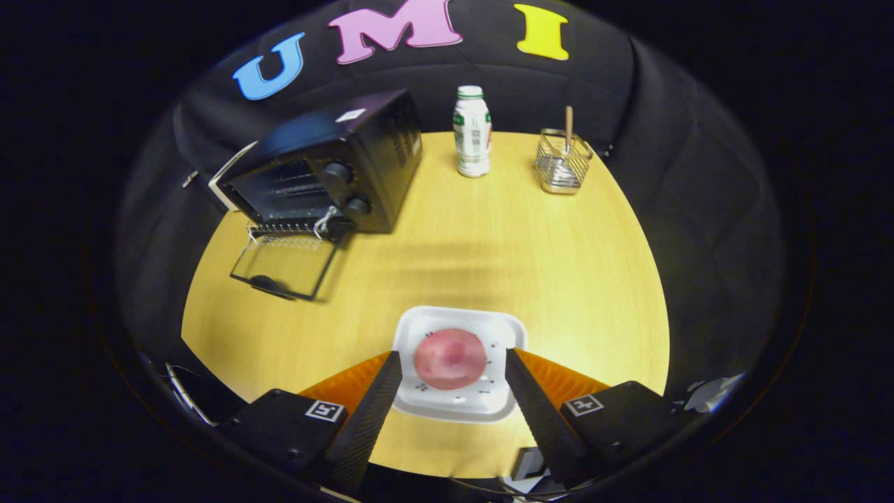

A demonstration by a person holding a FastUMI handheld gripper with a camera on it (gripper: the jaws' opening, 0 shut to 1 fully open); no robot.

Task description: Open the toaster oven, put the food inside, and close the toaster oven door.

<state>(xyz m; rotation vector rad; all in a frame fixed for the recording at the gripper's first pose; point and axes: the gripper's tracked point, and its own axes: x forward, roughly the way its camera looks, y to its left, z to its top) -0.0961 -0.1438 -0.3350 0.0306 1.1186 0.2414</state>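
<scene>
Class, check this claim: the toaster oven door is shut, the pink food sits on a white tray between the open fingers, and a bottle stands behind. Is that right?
One error: in the gripper view the toaster oven door hangs open. The pink food does sit on the white tray between the open hand-held gripper, bottle behind.

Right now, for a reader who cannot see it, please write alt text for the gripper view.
The open gripper hovers over a white tray holding a round pink food item between its fingers. Beyond, on the wooden table, a black toaster oven stands with its door folded down, beside a bottle and wire basket.
</scene>
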